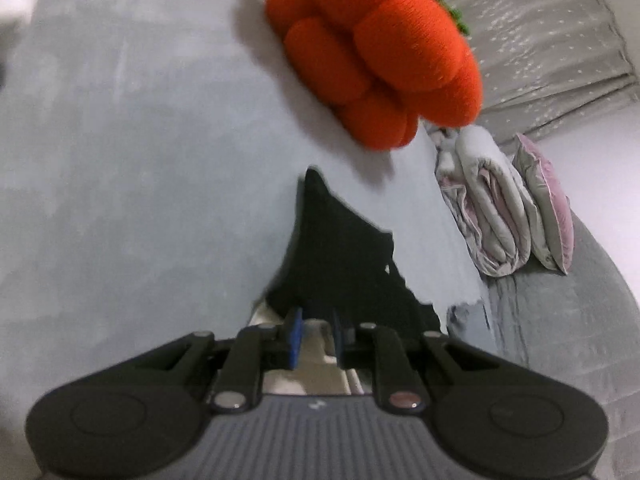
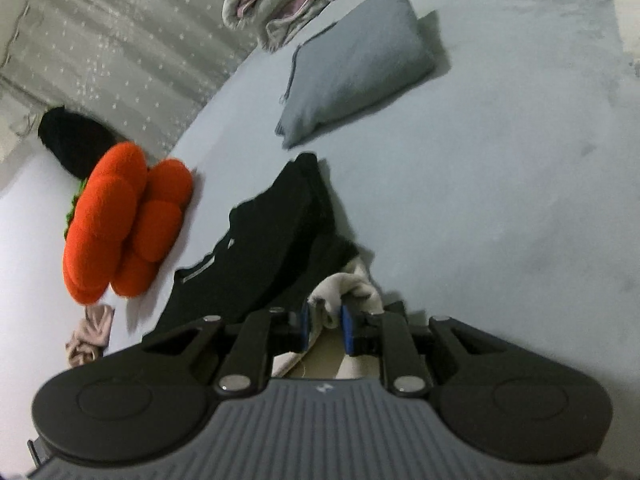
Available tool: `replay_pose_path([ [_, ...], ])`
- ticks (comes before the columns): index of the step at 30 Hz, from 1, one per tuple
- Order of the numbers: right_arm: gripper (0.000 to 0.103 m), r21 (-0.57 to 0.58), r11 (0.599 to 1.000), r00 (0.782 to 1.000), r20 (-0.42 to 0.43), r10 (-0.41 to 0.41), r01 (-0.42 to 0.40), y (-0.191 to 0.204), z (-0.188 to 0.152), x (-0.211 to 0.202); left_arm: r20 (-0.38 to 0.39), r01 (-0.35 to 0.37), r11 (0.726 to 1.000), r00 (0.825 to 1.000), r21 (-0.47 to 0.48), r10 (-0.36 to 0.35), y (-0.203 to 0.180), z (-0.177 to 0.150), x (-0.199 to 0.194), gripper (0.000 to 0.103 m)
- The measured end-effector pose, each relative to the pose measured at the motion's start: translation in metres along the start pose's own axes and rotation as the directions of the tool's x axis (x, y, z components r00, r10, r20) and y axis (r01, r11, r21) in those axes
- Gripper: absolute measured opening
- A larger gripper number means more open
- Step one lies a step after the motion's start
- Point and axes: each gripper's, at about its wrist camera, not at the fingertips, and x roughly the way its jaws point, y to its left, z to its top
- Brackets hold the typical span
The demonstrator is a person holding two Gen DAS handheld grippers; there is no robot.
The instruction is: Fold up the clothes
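Stretching lengthwise away from both grippers, black garment is clamped in their jaws.

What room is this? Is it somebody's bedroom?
Most likely a bedroom. The clothes lie on a wide bed sheet, with a grey pillow and a folded quilt on it, and an orange plush cushion near the curtain.

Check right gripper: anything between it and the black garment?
Yes. A cream cloth lies bunched between the right gripper fingers, in front of the black garment. Otherwise nothing visible blocks it; the orange plush cushion sits off to the side.
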Motion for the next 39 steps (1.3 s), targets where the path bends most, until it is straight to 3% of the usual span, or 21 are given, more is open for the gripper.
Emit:
replay_pose_path([
  [6, 0.024, -0.036, 0.999, 0.998, 0.056, -0.006, 0.008, 0.003, 0.003, -0.009, 0.007, -0.031, 0.994, 1.000, 0.103, 0.030, -0.005, 0.002, -0.006, 0.031],
  [7, 0.026, -0.042, 0.999, 0.998, 0.065, -0.007, 0.009, 0.003, 0.004, -0.011, 0.009, -0.042, 0.992, 0.999, 0.120, 0.041, -0.005, 0.002, -0.006, 0.032],
  [9, 0.039, -0.060, 0.998, 0.995, 0.097, -0.023, 0.029, 0.004, 0.004, -0.014, -0.004, -0.057, 0.987, 0.998, 0.148, 0.058, -0.004, 0.000, -0.004, 0.034],
  [13, 0.040, -0.090, 0.993, 0.985, 0.161, -0.066, 0.081, 0.001, 0.007, -0.022, -0.038, -0.066, 0.973, 0.996, 0.220, 0.077, -0.007, -0.002, 0.002, 0.036],
  [18, 0.040, -0.100, 0.991, 0.989, 0.131, -0.075, 0.088, -0.002, 0.004, -0.015, -0.008, -0.124, 0.937, 0.991, 0.327, 0.134, -0.017, -0.008, 0.012, 0.038],
  [24, 0.040, -0.191, 0.975, 0.991, 0.084, -0.102, 0.116, 0.005, -0.002, 0.003, 0.021, -0.135, 0.897, 0.990, 0.421, 0.139, -0.027, -0.016, 0.013, 0.038],
  [30, 0.040, -0.275, 0.953, 0.990, 0.100, -0.103, 0.127, 0.013, -0.007, 0.009, 0.012, -0.147, 0.865, 0.987, 0.479, 0.161, -0.033, -0.024, 0.023, 0.036],
  [31, 0.040, -0.288, 0.949, 0.989, 0.104, -0.101, 0.127, 0.014, -0.007, 0.010, 0.014, -0.152, 0.861, 0.986, 0.486, 0.166, -0.033, -0.025, 0.024, 0.034],
  [32, 0.040, -0.300, 0.945, 0.989, 0.108, -0.098, 0.126, 0.016, -0.008, 0.011, 0.017, -0.156, 0.856, 0.985, 0.493, 0.170, -0.034, -0.026, 0.023, 0.019],
  [33, 0.039, -0.317, 0.940, 0.989, 0.111, -0.096, 0.127, 0.017, -0.009, 0.013, 0.019, -0.160, 0.851, 0.985, 0.500, 0.174, -0.035, -0.027, 0.023, 0.010],
  [34, 0.036, -0.336, 0.933, 0.989, 0.113, -0.095, 0.128, 0.019, -0.010, 0.014, 0.030, -0.163, 0.850, 0.985, 0.501, 0.171, -0.036, -0.029, 0.019, 0.010],
  [36, 0.014, -0.374, 0.918, 0.989, 0.118, -0.093, 0.131, 0.021, -0.012, 0.018, 0.058, -0.169, 0.851, 0.985, 0.497, 0.161, -0.038, -0.032, 0.011, 0.008],
  [39, 0.009, -0.391, 0.907, 0.980, 0.177, -0.091, 0.155, 0.026, -0.013, 0.012, 0.097, -0.154, 0.865, 0.988, 0.477, 0.123, -0.039, -0.034, -0.007, 0.008],
])
